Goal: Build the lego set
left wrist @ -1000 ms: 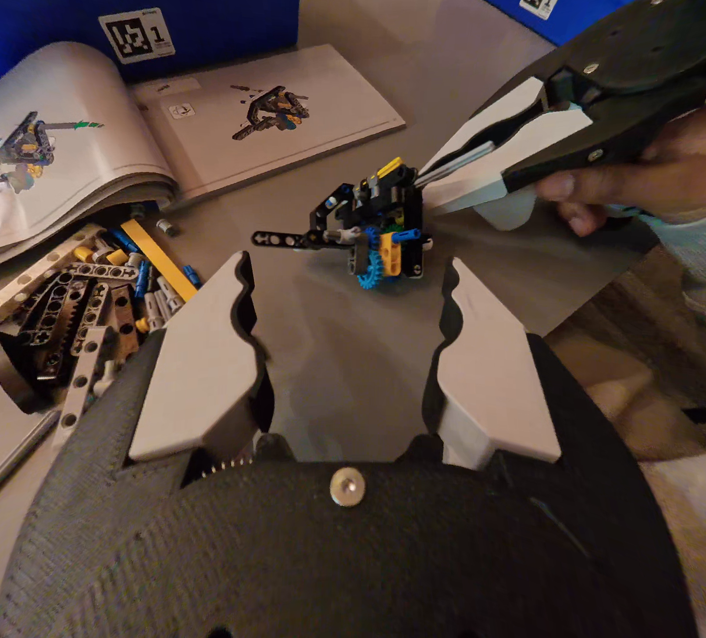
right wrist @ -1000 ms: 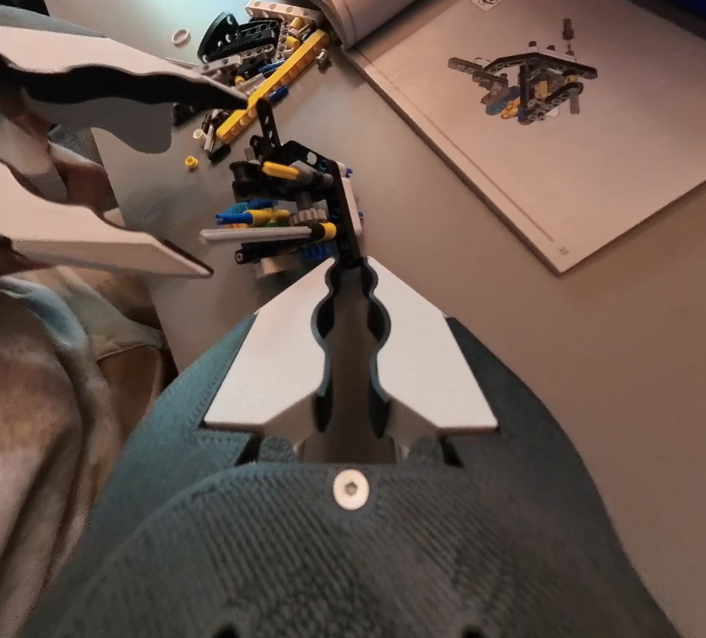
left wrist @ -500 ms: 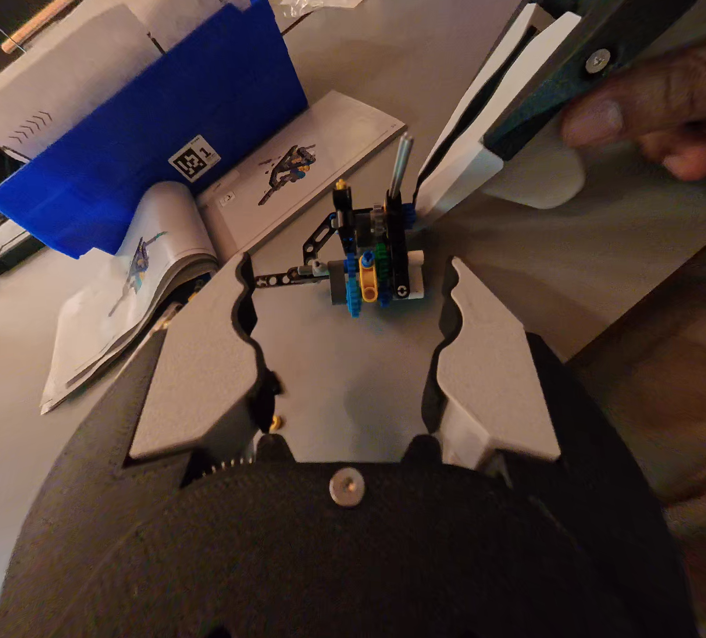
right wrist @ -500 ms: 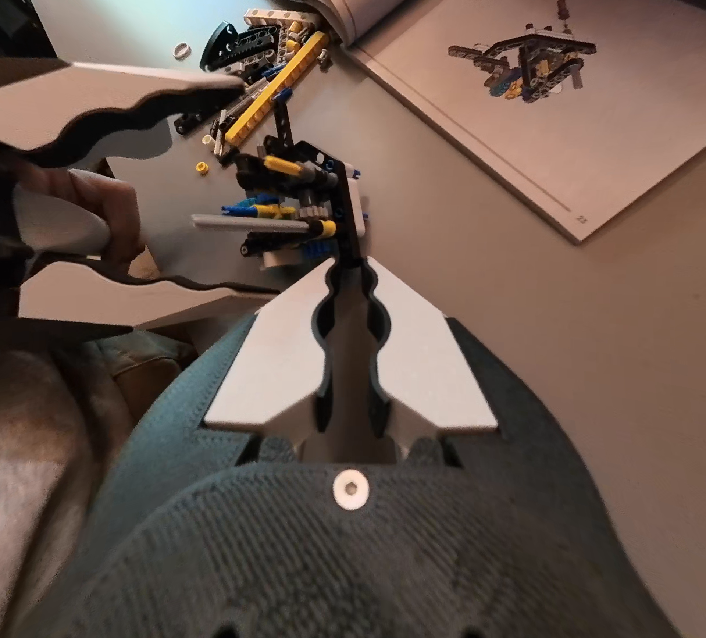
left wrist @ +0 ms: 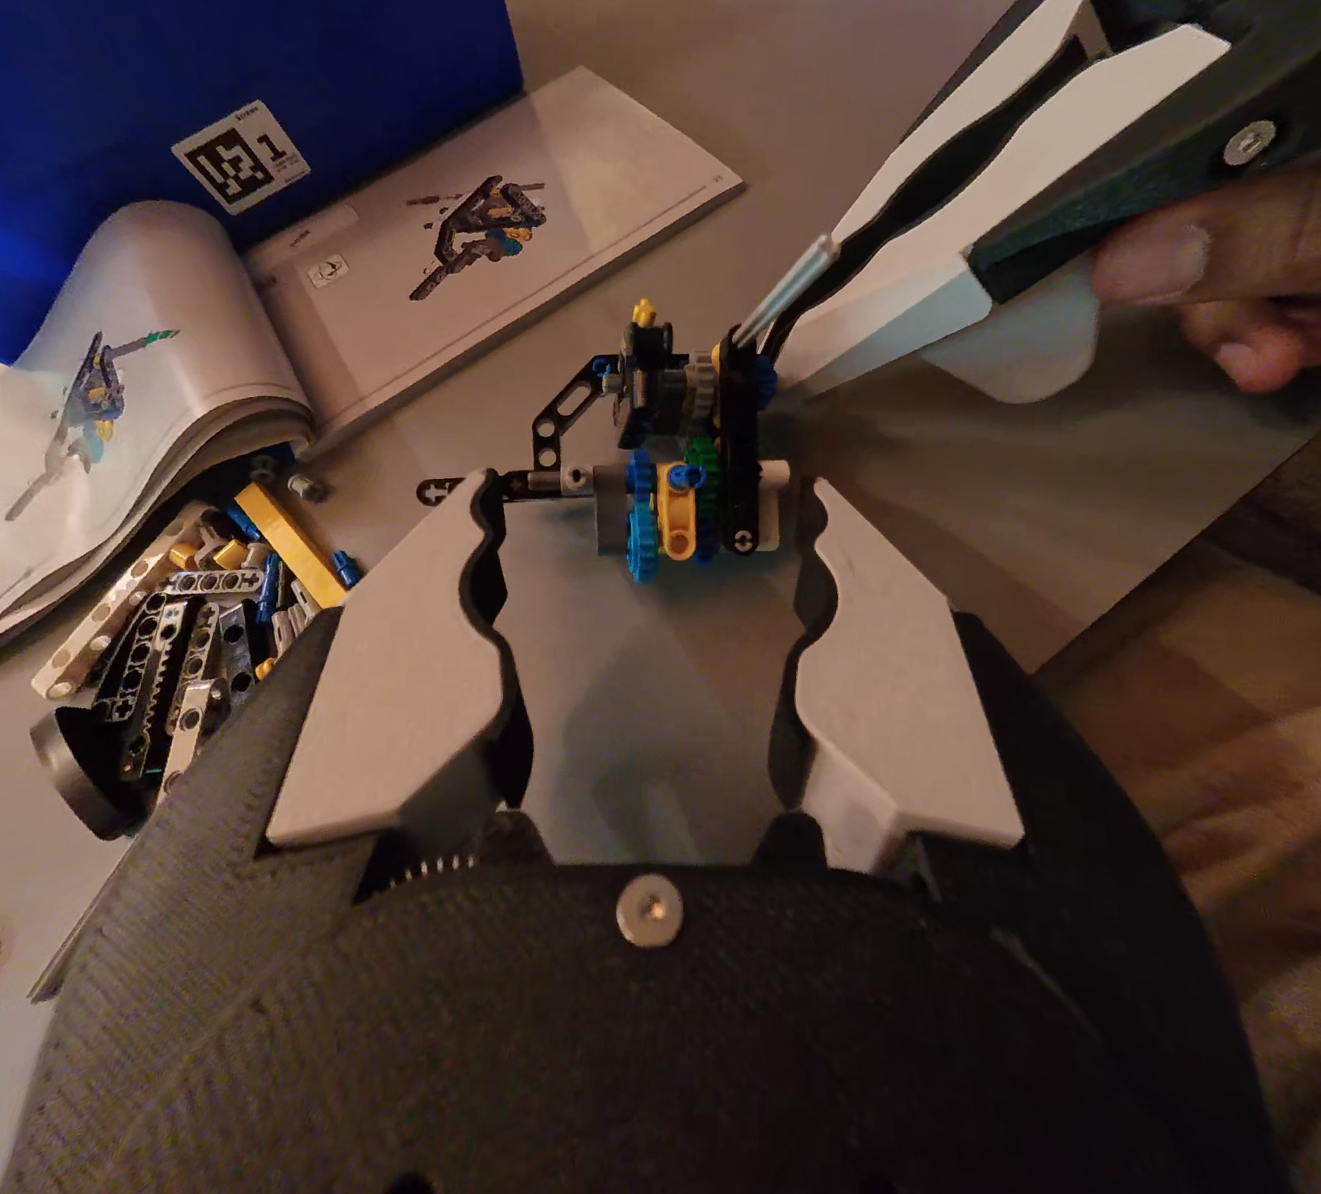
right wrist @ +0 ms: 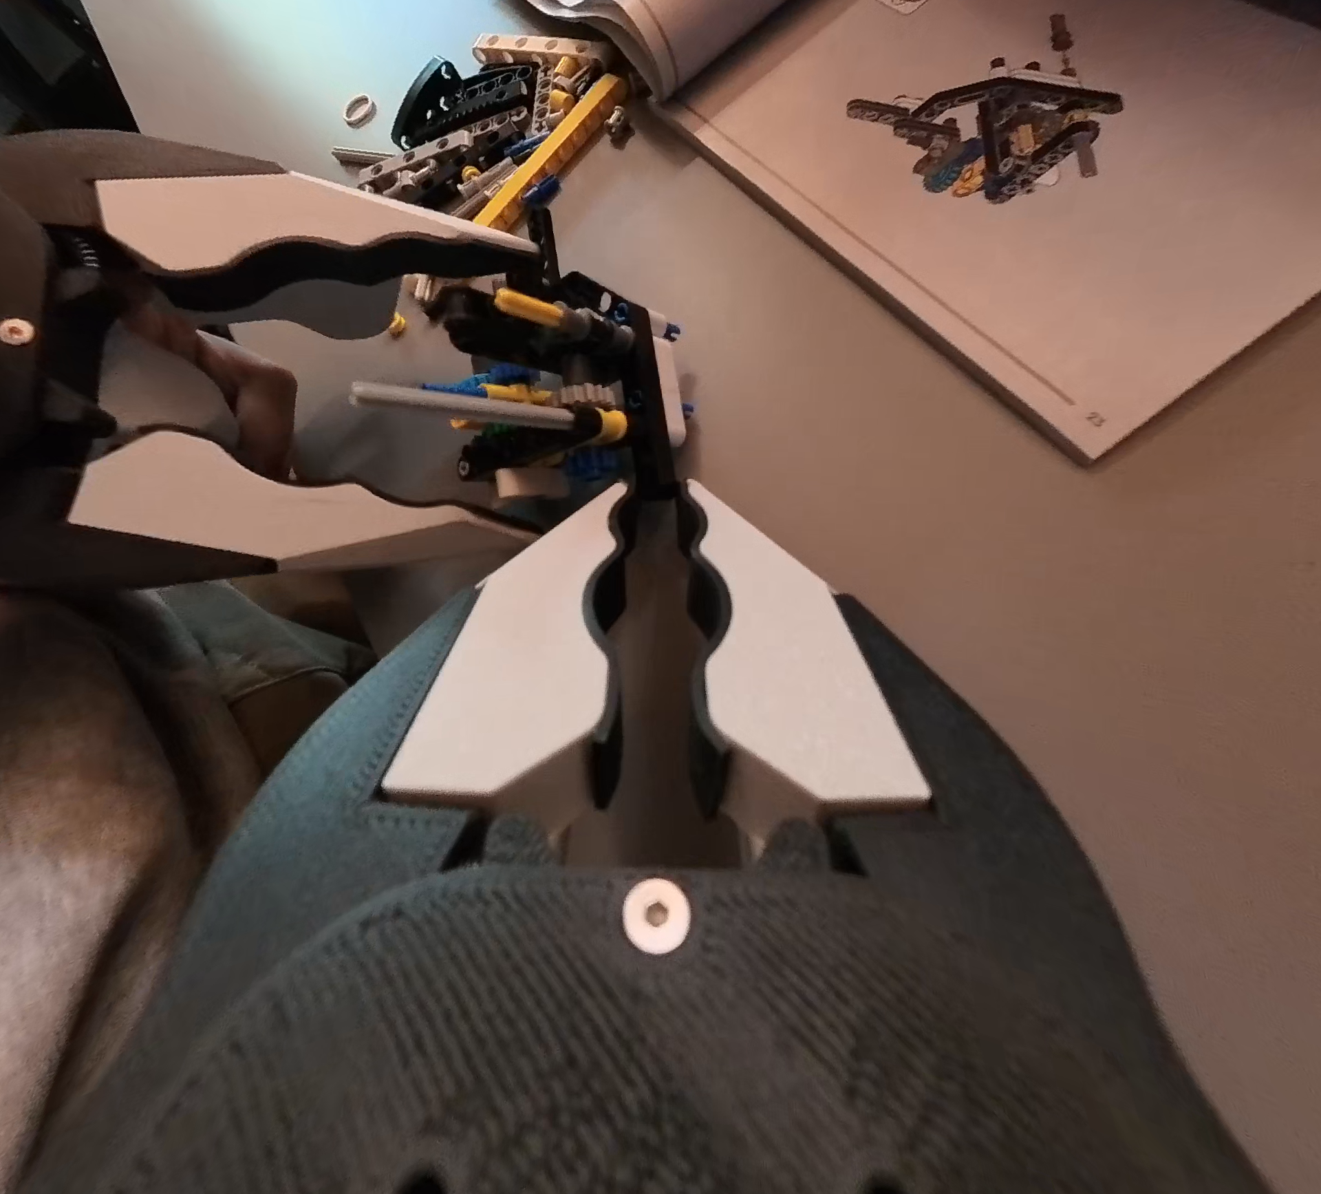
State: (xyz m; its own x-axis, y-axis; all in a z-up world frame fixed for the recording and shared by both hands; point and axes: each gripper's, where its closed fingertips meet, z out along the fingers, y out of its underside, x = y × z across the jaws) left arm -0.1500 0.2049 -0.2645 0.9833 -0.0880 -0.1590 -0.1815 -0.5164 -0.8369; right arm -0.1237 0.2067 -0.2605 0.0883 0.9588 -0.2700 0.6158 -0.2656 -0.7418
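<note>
The partly built lego assembly has black beams, blue and green gears, yellow parts and a long grey axle. It is held at the table surface. My right gripper is shut on the assembly's black beam; it also shows in the left wrist view, coming in from the upper right. My left gripper is open, with one finger on each side of the assembly and neither touching it. In the right wrist view the left gripper comes in from the left, open around the axle side.
A pile of loose lego parts lies at the left, partly under the open instruction booklet. A blue box with a marker tag stands behind. The table edge runs close on the right, above a wooden floor.
My right gripper has turned the assembly so its axle points up and out. My left gripper, still open, has moved forward until its fingers flank the assembly.
</note>
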